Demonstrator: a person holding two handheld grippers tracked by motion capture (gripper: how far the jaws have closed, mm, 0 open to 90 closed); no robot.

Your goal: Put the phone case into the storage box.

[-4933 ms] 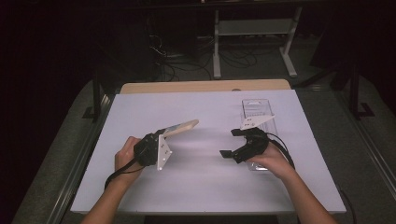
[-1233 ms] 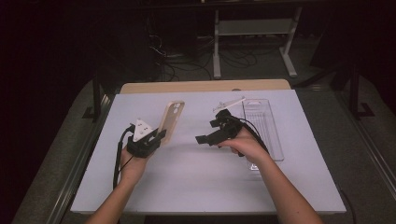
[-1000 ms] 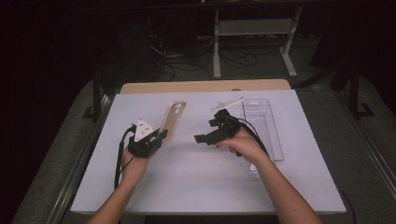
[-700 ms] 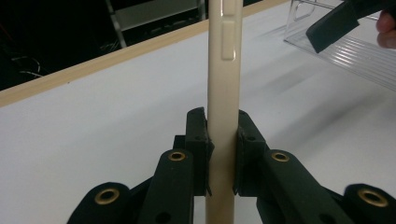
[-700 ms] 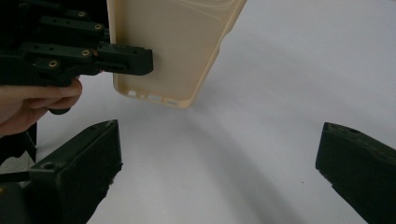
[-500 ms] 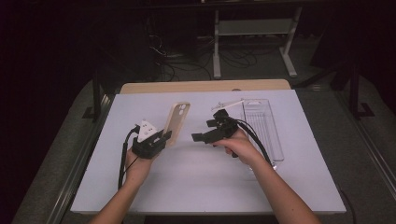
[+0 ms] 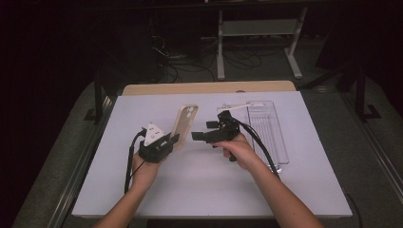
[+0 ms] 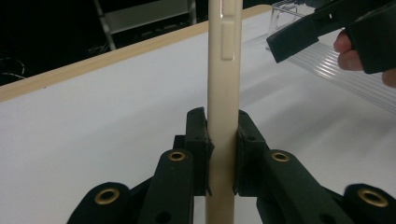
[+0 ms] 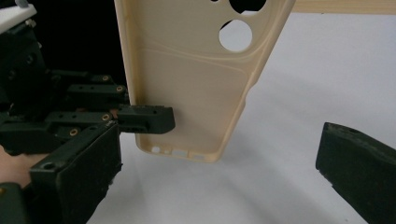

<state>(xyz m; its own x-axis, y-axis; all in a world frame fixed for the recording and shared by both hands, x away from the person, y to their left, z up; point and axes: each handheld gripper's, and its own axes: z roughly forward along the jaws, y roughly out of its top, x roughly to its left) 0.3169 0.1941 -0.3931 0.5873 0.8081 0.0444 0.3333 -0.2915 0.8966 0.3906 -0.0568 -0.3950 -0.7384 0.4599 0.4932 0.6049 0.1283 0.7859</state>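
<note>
A cream phone case (image 7: 183, 123) stands nearly upright above the white table, its camera cut-outs at the top. My left gripper (image 7: 172, 141) is shut on the case's lower part. In the left gripper view both pads (image 8: 198, 140) press the case (image 8: 224, 65) edge-on. My right gripper (image 7: 203, 130) is open just to the right of the case and points at it. In the right gripper view the hollow inside of the case (image 9: 196, 84) faces me between my wide-apart jaws (image 9: 219, 186). One left-gripper pad (image 9: 144, 119) lies against that inside.
A clear ribbed plastic tray (image 7: 268, 137) lies to the right, behind the right hand, with a thin white piece (image 7: 234, 105) across its far-left corner. The white tabletop (image 7: 204, 190) ends in a wooden strip (image 7: 209, 88) at the back. Dark floor, cables and a stand lie beyond.
Since the earliest frame the left gripper has swung the case from pointing right to standing up, and the right gripper came from the tray to the case. In the last second the left hand drifted slightly right.
</note>
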